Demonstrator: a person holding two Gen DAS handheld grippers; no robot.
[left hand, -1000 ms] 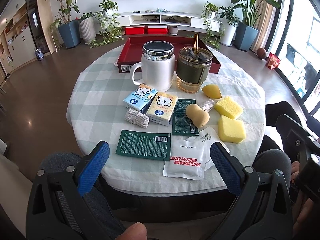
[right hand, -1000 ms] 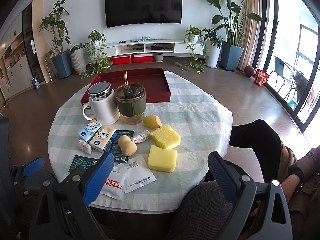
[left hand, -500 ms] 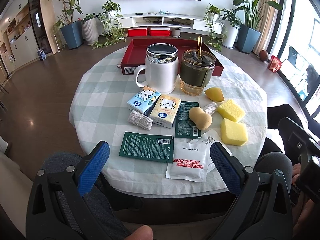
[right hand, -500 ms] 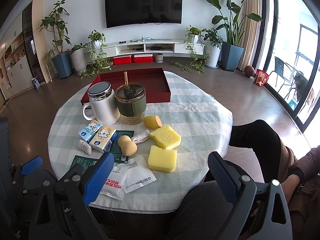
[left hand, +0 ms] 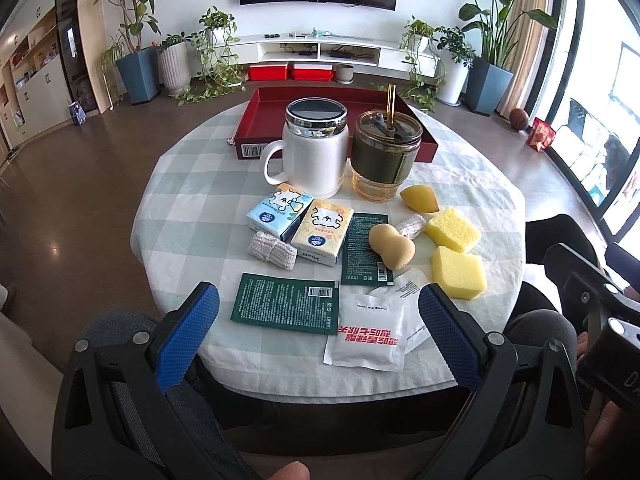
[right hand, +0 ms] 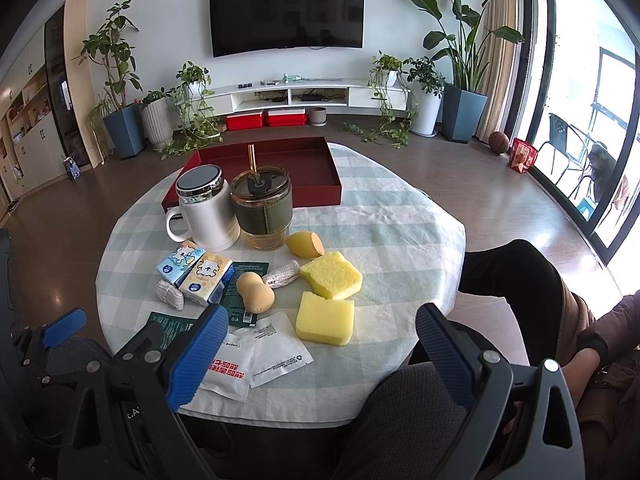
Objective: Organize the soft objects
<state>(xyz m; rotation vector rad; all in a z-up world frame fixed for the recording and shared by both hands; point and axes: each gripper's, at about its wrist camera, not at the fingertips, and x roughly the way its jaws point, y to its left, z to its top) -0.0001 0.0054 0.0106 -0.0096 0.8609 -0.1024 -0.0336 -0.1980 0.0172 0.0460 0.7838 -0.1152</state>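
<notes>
Covering the middle of both views: round table (left hand: 192,200) under a pale green checked cloth.
Red tray (right hand: 312,168): far side of the table, upper centre of the frame, behind the two cups.
White mug (left hand: 316,156): centre of the left wrist view, handle to the left, touching or just beside the glass tumbler (left hand: 384,156) with its green sleeve and gold straw.
Left gripper (left hand: 319,332): bottom of its view, blue fingers spread wide over the near table edge, holding nothing.
Right gripper (right hand: 320,356): bottom of its view, blue fingers wide apart, empty, over the near edge and a person's knee.
Yellow sponges (left hand: 458,274): two blocks, right of centre, near each other.
Green sachets (left hand: 286,308): two flat packets, lower centre; the gourd-shaped sponge (left hand: 392,246) rests on the upright one.
White sachets (left hand: 370,340): overlapping, at the near edge.
Tissue packs (left hand: 323,230): blue and yellow, side by side below the mug.
Egg-shaped sponge (left hand: 418,199): right of the tumbler's base.
Knitted rolls (left hand: 273,250): one left of the tissue packs, one between gourd sponge and upper yellow block.
</notes>
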